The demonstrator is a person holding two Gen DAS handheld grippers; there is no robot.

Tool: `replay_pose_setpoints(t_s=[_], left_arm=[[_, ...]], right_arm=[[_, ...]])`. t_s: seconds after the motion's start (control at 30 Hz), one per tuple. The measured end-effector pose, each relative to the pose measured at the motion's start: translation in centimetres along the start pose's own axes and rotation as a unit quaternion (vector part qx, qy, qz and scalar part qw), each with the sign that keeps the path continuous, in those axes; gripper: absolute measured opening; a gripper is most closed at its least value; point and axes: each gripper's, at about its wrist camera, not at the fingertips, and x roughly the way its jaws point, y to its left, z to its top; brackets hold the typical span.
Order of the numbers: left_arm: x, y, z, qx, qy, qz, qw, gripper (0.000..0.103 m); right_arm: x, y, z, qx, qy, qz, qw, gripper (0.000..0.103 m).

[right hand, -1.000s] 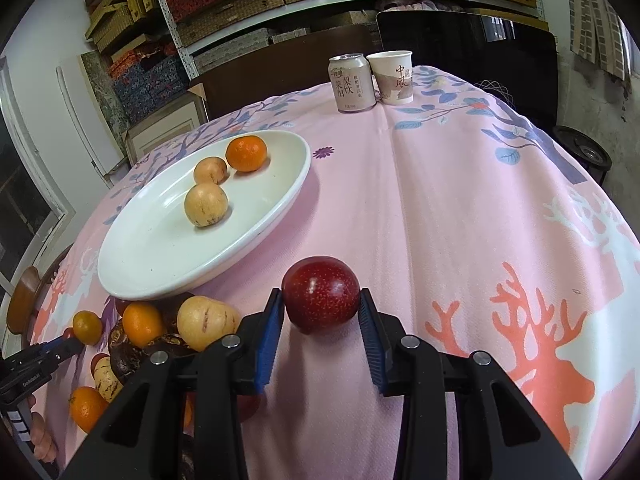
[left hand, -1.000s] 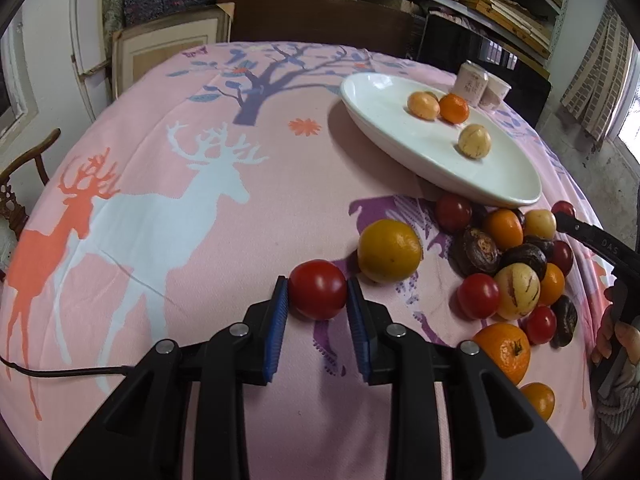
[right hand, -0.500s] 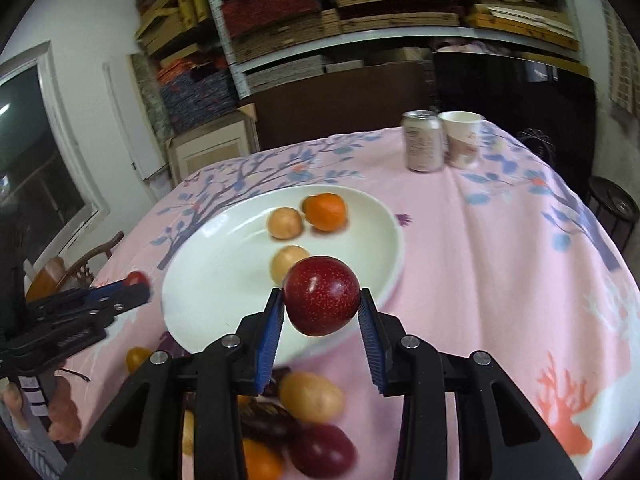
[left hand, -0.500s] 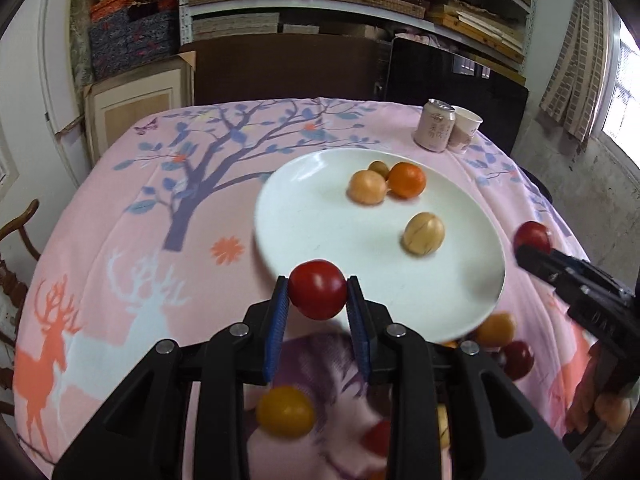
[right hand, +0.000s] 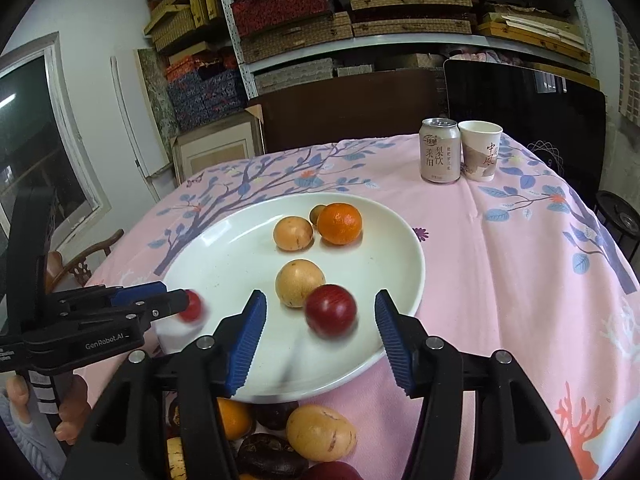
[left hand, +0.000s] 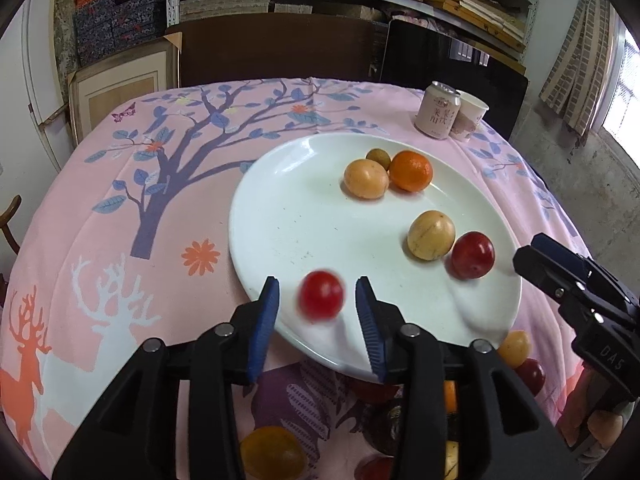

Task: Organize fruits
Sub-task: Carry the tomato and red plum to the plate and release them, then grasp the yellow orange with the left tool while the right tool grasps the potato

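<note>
- The left hand-held gripper (left hand: 317, 307) hangs over the near rim of the white plate (left hand: 280, 216), its jaws opening. The small red tomato (left hand: 321, 295) sits blurred in the gap with daylight on both sides, so neither pad presses on it — it looks to be dropping onto the plate.
- The right hand-held gripper (right hand: 319, 330) is over the plate's near right rim, its jaws also opening and by now fairly wide. The dark red plum (right hand: 331, 310) lies between the blue pads but clear of them, slightly smeared, just beside a pale yellow fruit (right hand: 300, 282).
- Both tools tilt downward and let go low over the plate, probably so the round fruit lands softly and does not roll off the rim.
- Toward the plate's far side sit an orange (right hand: 341, 223), a tan round fruit (right hand: 293, 233) and a small brownish one (right hand: 318, 213) tucked behind them, all close together.
- The unsorted heap (right hand: 316, 432) lies on the bench (right hand: 500, 260) at its near edge, just below the plate's rim — oranges, pale fruit and dark wrinkled ones wait there.
- A drink can (right hand: 439, 150) and a paper cup (right hand: 479, 151) stand side by side at the bench's far right corner, well apart from the work.
- Judged from the heap, most of the sorting is not yet done.
</note>
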Motion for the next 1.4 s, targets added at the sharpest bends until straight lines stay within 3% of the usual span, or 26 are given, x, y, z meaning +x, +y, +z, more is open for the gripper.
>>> replay_pose_setpoints(t_s=[0.17,0.3,0.4,0.47,0.6,0.97,1.17,1.27,1.4], left_arm=[[-1.8,0.8,-0.6,-0.010,-0.016,-0.004,0.9998,0.041],[-3.6,1.9,-2.1,-0.013,-0.031,0.021,0.9992,0.051],[-4.9,3.6,-4.7,-0.032,-0.024,0.023,0.9989,0.051],[-5.5,4.2,-6.3,-0.037,-0.019,0.022,0.9989,0.051],[-6.0,3.4,-9.3,-0.019,-0.010,0.032,0.9993,0.051],[-4.5,2.3,-9.8,0.001,0.012,0.034,0.9994,0.051],[-4.0,2.4,-9.7,0.000,0.018,0.044,0.9989,0.059],[-3.9,2.5,-9.7,-0.002,0.020,0.045,0.9988,0.057],[-3.6,2.7,-9.5,-0.009,0.026,0.018,0.9995,0.043]], right_arm=[[-0.8,-1.9,-0.4,0.037,-0.011,-0.003,0.999,0.068],[-1.4,-3.4,-1.1,0.065,-0.014,-0.009,0.998,0.069],[-2.4,-4.3,-1.9,0.086,-0.021,-0.012,0.996,0.070],[-3.4,-5.0,-2.8,0.106,-0.025,-0.010,0.994,0.076],[-5.1,-5.5,-4.1,0.116,-0.038,-0.010,0.993,0.081],[-4.4,-6.0,-4.3,0.124,-0.019,0.001,0.992,0.082],[-4.1,-5.9,-4.4,0.126,-0.011,-0.001,0.992,0.083],[-3.9,-6.0,-4.5,0.129,-0.004,-0.003,0.992,0.084],[-3.8,-6.1,-4.6,0.134,-0.001,-0.002,0.991,0.084]])
